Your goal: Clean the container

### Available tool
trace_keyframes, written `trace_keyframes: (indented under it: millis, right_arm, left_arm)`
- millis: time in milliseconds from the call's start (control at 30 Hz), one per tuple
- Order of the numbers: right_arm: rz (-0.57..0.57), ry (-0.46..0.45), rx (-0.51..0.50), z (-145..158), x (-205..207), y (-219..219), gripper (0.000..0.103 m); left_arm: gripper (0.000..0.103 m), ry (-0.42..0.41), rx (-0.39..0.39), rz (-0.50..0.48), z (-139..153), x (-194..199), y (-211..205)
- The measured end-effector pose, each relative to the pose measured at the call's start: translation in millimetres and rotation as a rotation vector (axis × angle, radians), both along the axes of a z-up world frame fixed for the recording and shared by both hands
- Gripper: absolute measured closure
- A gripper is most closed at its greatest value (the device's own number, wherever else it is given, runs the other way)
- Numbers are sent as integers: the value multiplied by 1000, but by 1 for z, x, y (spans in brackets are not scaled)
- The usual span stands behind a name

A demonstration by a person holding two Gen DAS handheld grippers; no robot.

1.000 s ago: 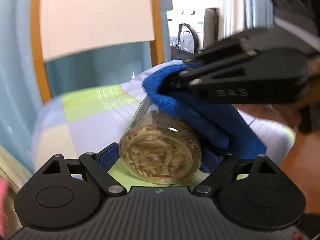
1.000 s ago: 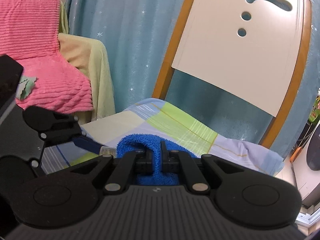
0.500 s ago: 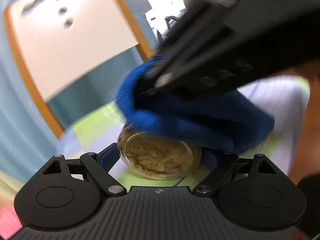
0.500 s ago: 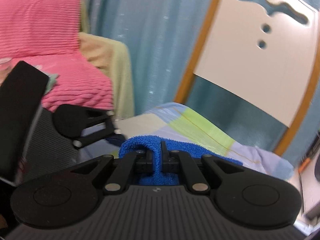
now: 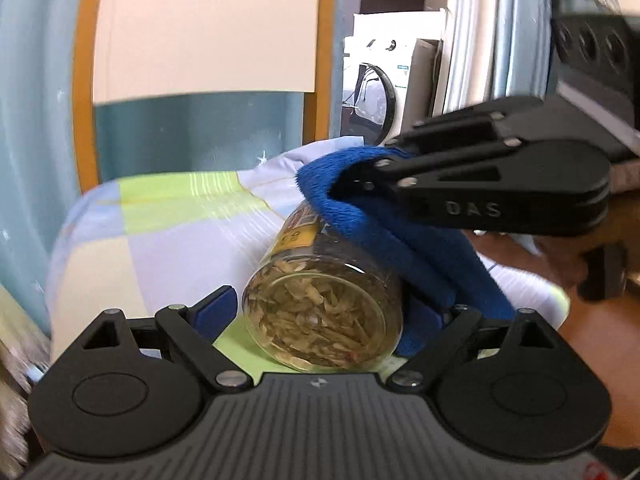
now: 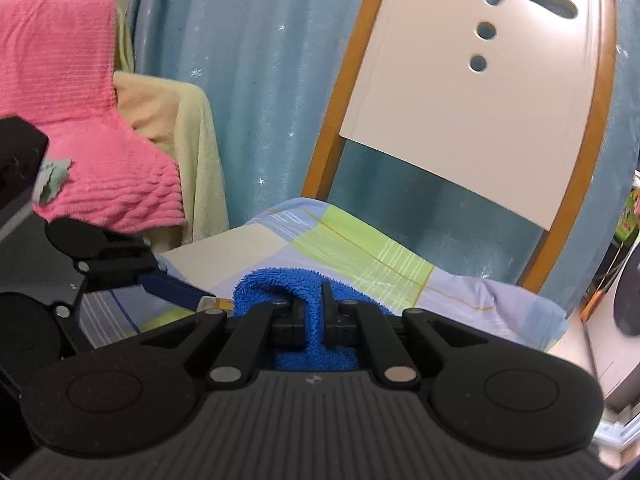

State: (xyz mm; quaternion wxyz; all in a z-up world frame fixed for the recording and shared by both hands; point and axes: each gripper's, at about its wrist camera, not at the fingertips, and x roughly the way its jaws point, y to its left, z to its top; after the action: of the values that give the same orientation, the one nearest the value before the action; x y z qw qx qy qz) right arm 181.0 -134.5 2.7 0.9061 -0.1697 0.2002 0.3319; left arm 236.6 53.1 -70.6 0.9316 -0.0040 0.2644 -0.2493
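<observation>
Jar held on its side between fingers of left gripper, jaws clamped on it, base toward camera, over checked cushion. Blue cloth pinched in closed jaws of right gripper, draped on jar's upper right side. Chair back seen behind.

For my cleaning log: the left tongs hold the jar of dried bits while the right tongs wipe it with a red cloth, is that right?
Nearly: the cloth is blue, not red, as the left wrist view shows. The left tongs do hold the jar, and the right tongs wipe it.
</observation>
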Motion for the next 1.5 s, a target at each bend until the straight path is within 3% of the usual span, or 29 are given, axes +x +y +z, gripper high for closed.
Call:
trace_keyframes:
  millis: [167, 267, 367, 400, 500, 633, 767, 900, 1067, 1200, 1300, 1367, 1500]
  right_arm:
    - [23, 23, 8, 3, 0, 1, 99]
    - [100, 13, -6, 3, -13, 8, 99]
    - [153, -19, -46, 2, -23, 16, 99]
    - [151, -23, -55, 2, -22, 16, 99]
    - [42, -21, -55, 0, -1, 8, 100]
    - [-30, 25, -1, 1, 18, -4, 100]
    - [-10, -7, -28, -2, 10, -1, 99]
    - [-21, 4, -12, -2, 10, -3, 99]
    - [28, 27, 12, 1, 4, -1, 99]
    - [143, -18, -33, -1, -19, 10, 99]
    - [144, -36, -56, -1, -16, 9, 99]
    - [91, -30, -44, -2, -5, 4, 99]
    - [19, 0, 3, -3, 10, -6, 99]
  left_arm:
    - [16, -4, 26, -14, 1, 0, -7]
    - [16, -65, 127, -23, 1, -20, -19]
    - [17, -154, 286, -38, 0, -39, -35]
    - [17, -178, 327, -42, 0, -43, -40]
    - [17, -197, 354, -47, -1, -45, -43]
    - [17, -159, 261, -37, 4, -41, -35]
    - [14, -49, 18, -24, 8, -27, -7]
    - [15, -5, -31, -32, 7, -19, 0]
    - [17, -53, 85, -46, 8, -28, -12]
    - [17, -154, 274, -57, 6, -50, -33]
    - [17, -224, 416, -71, 3, -59, -50]
    - [17, -232, 431, -74, 3, -61, -52]
    - [17, -205, 375, -67, 6, -60, -45]
